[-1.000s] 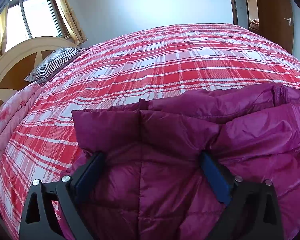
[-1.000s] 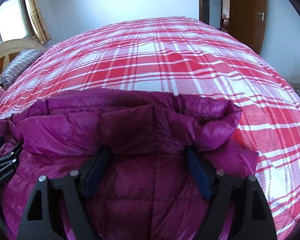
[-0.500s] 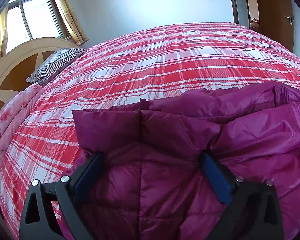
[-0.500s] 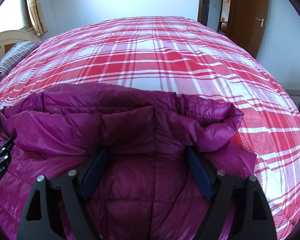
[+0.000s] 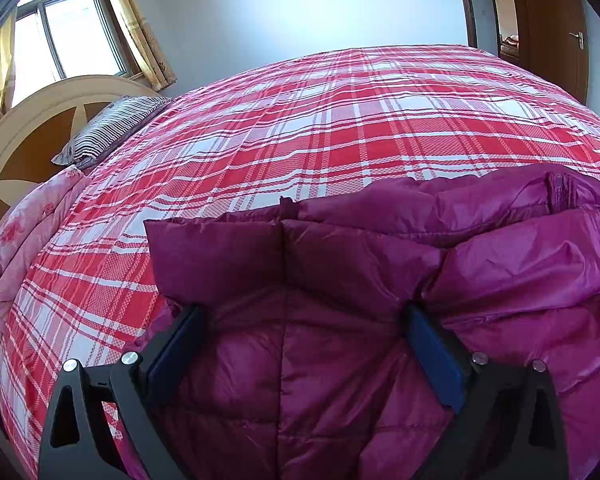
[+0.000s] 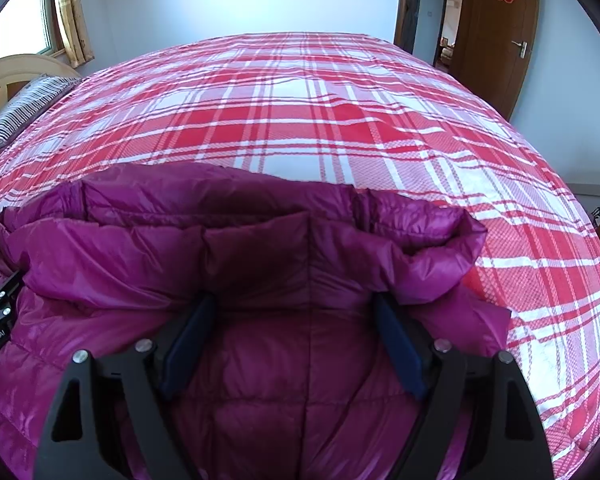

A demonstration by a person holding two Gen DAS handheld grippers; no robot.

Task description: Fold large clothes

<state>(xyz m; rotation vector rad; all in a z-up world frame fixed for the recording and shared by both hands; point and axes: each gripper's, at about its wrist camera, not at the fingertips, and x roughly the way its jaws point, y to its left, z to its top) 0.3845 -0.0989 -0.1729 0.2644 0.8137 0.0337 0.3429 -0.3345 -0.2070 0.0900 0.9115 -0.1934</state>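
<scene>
Both tongs wide apart — straddling magenta jacket.

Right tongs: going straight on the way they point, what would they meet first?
The purple jacket: its puffy fold bulges right ahead of the open right tongs. Beyond lies the plaid bedspread. Whether they already touch the fold is unclear.

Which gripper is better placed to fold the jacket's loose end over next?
Right, probably. The right gripper sits by the jacket's free end; past the left gripper more jacket continues.
</scene>
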